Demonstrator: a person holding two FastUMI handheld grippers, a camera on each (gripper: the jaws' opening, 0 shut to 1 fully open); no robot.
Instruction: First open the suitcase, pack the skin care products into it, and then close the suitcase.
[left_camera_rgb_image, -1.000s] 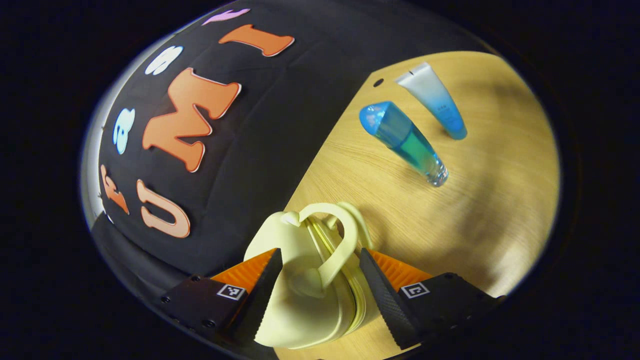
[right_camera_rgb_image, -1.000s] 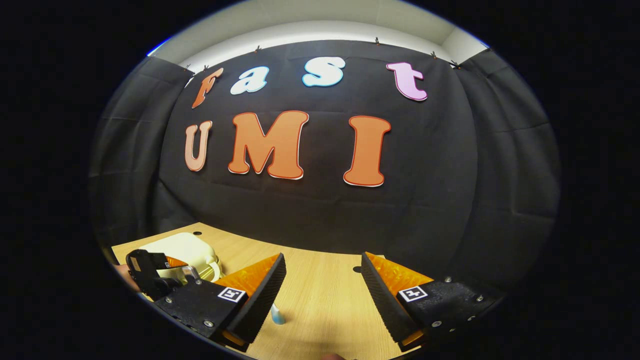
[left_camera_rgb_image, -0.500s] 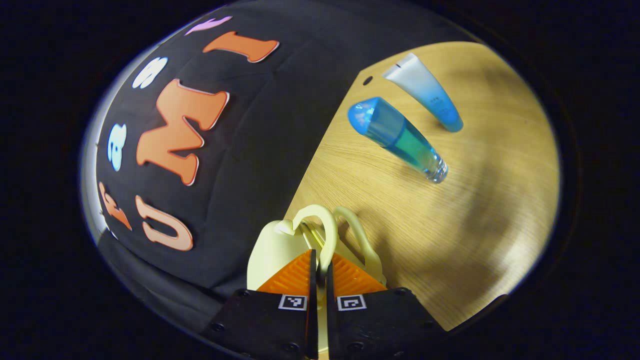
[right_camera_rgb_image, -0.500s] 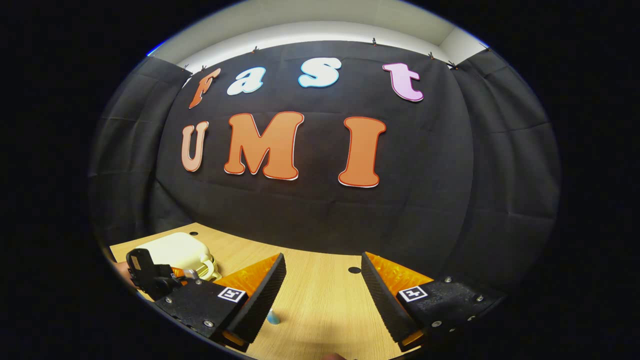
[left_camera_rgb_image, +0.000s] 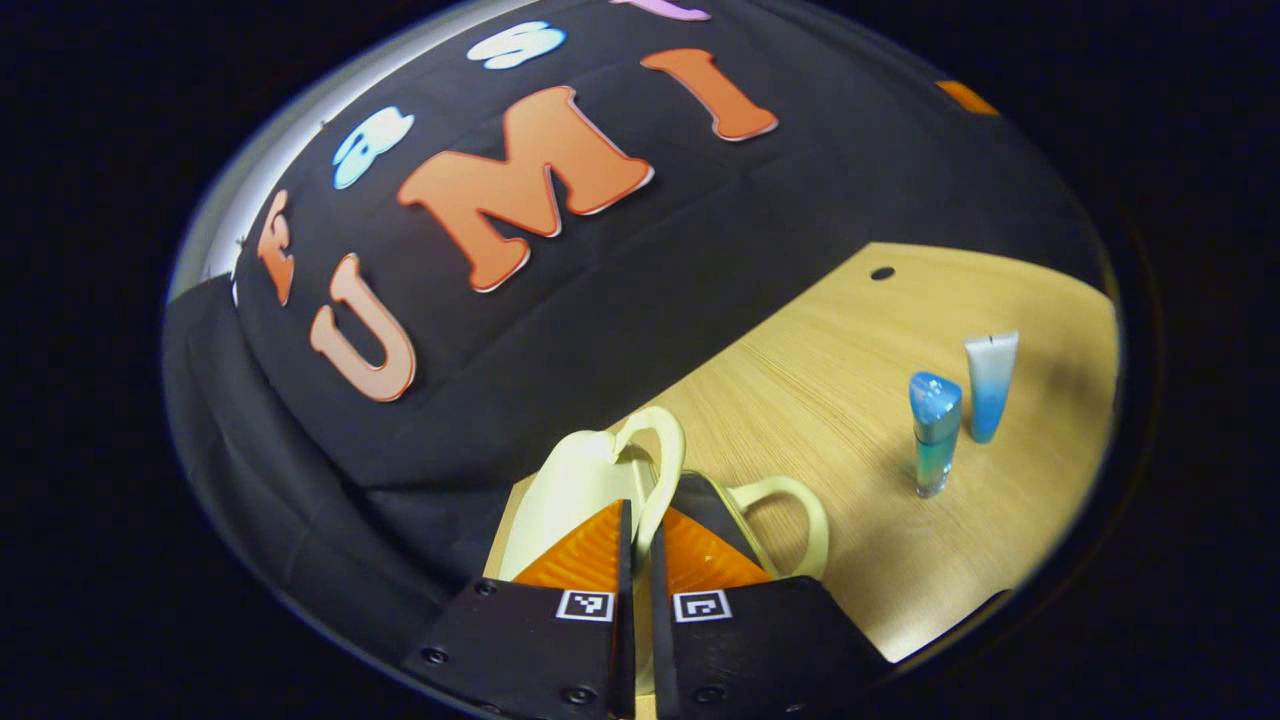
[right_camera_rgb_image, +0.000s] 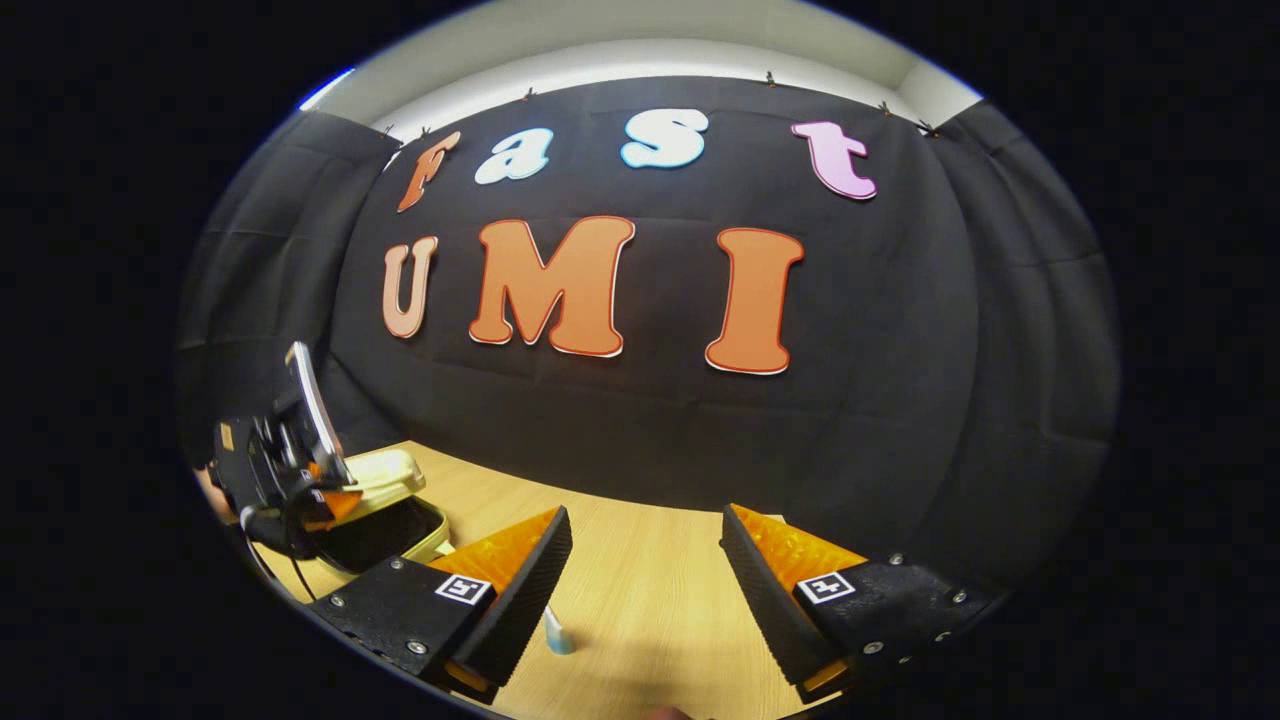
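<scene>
On the wooden table (left_camera_rgb_image: 850, 330), near its back edge by the black cloth wall (left_camera_rgb_image: 640, 290), sits the pale yellow suitcase (left_camera_rgb_image: 575, 490). My left gripper (left_camera_rgb_image: 636, 530) has its fingers pressed together on the upper handle (left_camera_rgb_image: 662, 470), pinching it. The lid is lifted and the dark inside shows in the right gripper view, just beside the left gripper (right_camera_rgb_image: 300, 470). A second handle (left_camera_rgb_image: 795, 520) sticks out flat toward the open table.

Off to the right of the suitcase, well apart from it, two skin care items stand upright: a blue-green bottle (left_camera_rgb_image: 935, 430) and, just beside it and farther off, a white-to-blue tube (left_camera_rgb_image: 988, 385). Long axis of both is vertical; bottle has its rounded blue end up, tube its flat crimped end up. Bare wood lies between them and the suitcase, nothing in the way.

My right gripper (right_camera_rgb_image: 645, 580) hangs over the table with its fingers spread wide, pinching nothing. A small part of a bluish tube (right_camera_rgb_image: 556, 635) shows by its left finger. A small dark hole (left_camera_rgb_image: 882, 272) marks the tabletop near the wall.
</scene>
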